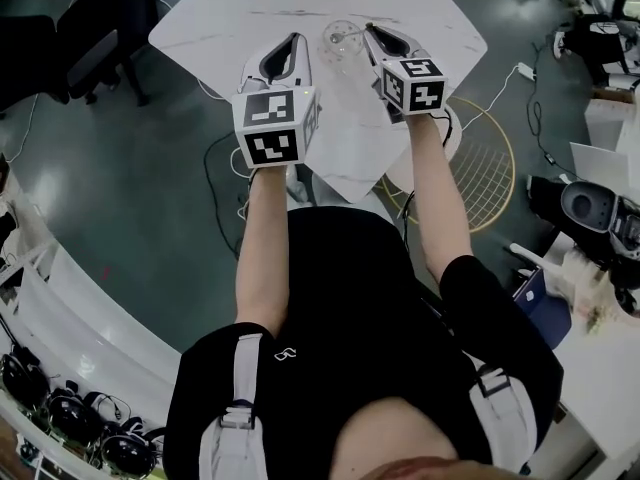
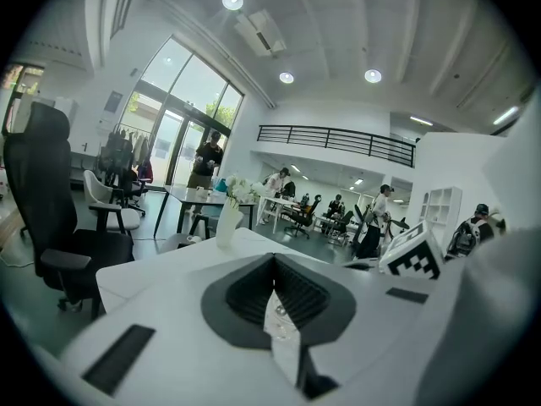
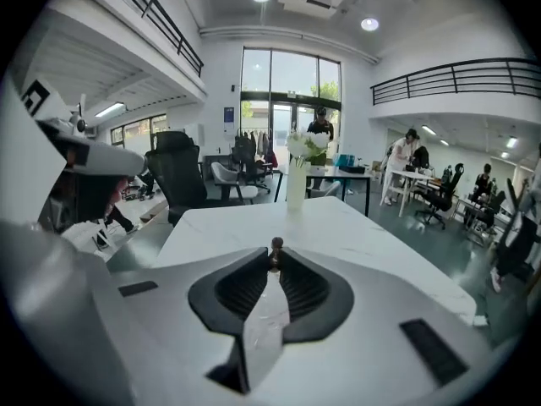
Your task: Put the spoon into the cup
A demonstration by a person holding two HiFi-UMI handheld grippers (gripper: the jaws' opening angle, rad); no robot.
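The right gripper [image 1: 372,31] is clamped on the spoon [image 3: 275,245], whose small brown knobbed end pokes up just past the closed pads. The clear glass cup [image 1: 342,40] stands on the white marble table [image 1: 250,8], at about 9 o'clock from that gripper's tips and 3 o'clock from the left gripper [image 1: 297,40], whose jaws are drawn together at the tips. To do the lowering well, I would bring the spoon's hanging end squarely over the cup's mouth, keep it near upright, sink it without knocking the thin rim, and let go only once it rests inside. The spoon's bowl and most of its handle are hidden under the jaws. Glassy glints show in the left gripper's slit, but I cannot tell whether it touches the cup.
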